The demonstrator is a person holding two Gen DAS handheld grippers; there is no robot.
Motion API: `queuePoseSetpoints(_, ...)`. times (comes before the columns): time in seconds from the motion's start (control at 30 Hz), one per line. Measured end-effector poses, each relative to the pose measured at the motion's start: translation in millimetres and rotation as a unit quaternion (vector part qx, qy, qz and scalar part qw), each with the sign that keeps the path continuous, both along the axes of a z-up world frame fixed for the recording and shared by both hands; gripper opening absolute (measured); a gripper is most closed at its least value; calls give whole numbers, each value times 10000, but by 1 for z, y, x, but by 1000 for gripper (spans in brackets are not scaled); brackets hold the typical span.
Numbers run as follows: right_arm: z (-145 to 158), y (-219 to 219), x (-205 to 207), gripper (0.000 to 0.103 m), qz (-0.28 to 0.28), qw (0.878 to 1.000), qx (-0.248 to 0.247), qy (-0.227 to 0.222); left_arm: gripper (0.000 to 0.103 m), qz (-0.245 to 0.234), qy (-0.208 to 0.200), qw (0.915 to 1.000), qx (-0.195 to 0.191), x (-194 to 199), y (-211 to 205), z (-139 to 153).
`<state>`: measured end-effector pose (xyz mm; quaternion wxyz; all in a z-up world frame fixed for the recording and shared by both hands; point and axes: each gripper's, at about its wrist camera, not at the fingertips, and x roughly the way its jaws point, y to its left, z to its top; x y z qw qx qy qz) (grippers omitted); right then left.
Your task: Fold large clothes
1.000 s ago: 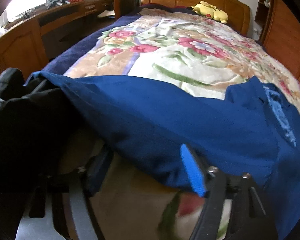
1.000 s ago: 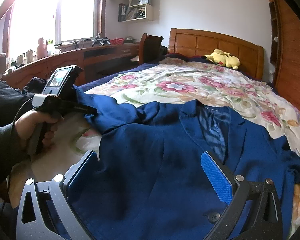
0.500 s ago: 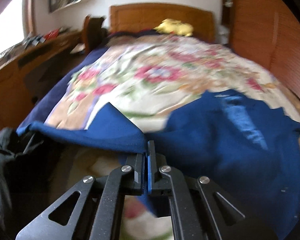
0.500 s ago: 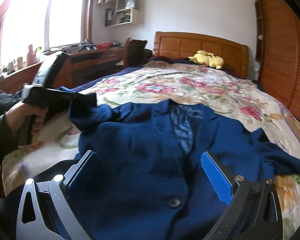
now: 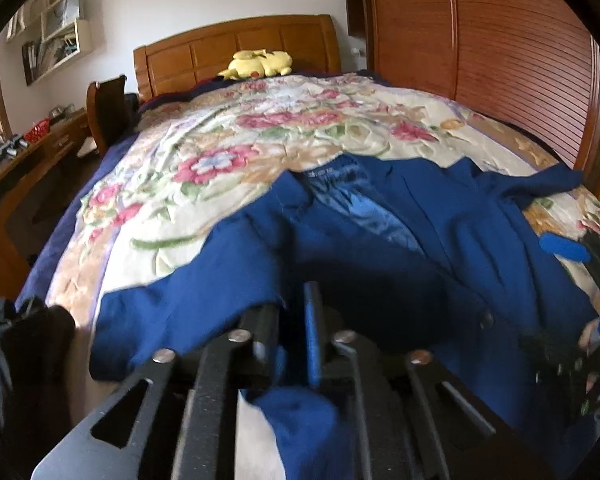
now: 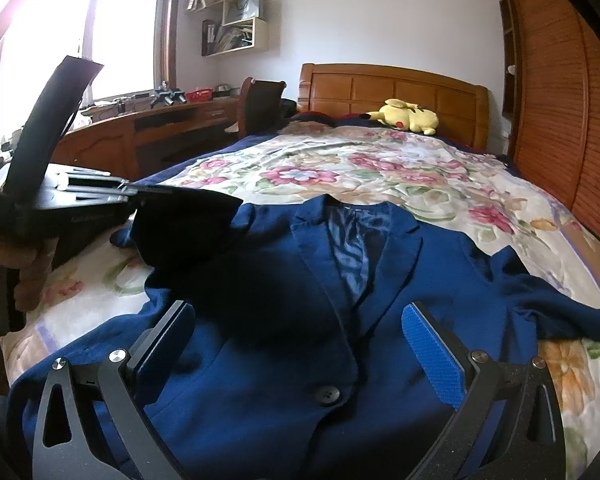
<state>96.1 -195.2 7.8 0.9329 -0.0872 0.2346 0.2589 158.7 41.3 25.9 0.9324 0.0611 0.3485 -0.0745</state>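
**Left wrist view: sleeve pinched, jacket spread on the bed**

Left wrist camera looks along the left gripper (image 5: 292, 344), whose two fingers are drawn nearly together with a fold of the blue jacket (image 5: 380, 248) pinched between them. Blue cloth bunches on both sides of the fingers and spills toward the lens below them. The jacket lies front-up on the floral bedspread (image 5: 260, 128), collar toward the wooden headboard (image 5: 236, 48), its shiny lining showing at the open neck. One sleeve trails off to the right edge of the bed. At the far right of this view the right gripper (image 5: 580, 280) shows as blurred black parts with a blue pad.

From the right wrist camera, the right gripper (image 6: 300, 344) is spread wide, its fingers standing apart over the jacket's (image 6: 300, 360) lower front; whether they touch the cloth cannot be told. A dark button (image 6: 327, 393) sits between them. The left gripper (image 6: 188, 208) reaches in from the left at shoulder height of the jacket, carrying a dark hanging fold of cloth, and the person's left hand (image 6: 24, 268) grips its handle.

A yellow plush toy (image 6: 410, 117) rests by the headboard. A wooden desk (image 6: 148, 128) with a chair (image 6: 260, 104) stands to the left of the bed, under a bright window (image 6: 80, 32). Dark clothing (image 5: 16, 360) lies heaped at the bed's near left corner.
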Motion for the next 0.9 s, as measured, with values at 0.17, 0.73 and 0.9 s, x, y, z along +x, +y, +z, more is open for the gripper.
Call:
queuePoseSetpoints(0.17, 2, -7, -2, 103, 53, 10000, 17, -10, 48, 5, 18, 9998, -189, -26, 20, -7)
queuePoseSetpoints(0.73, 1, -2, 7, 103, 123, 9999, -46, 72, 74, 894, 256, 9957, 6, -7, 93, -58)
queuePoseSetpoints(0.9, 0, -1, 8, 103, 168, 9998, -83, 97, 74, 995, 543, 9934, 177, 13, 96, -78)
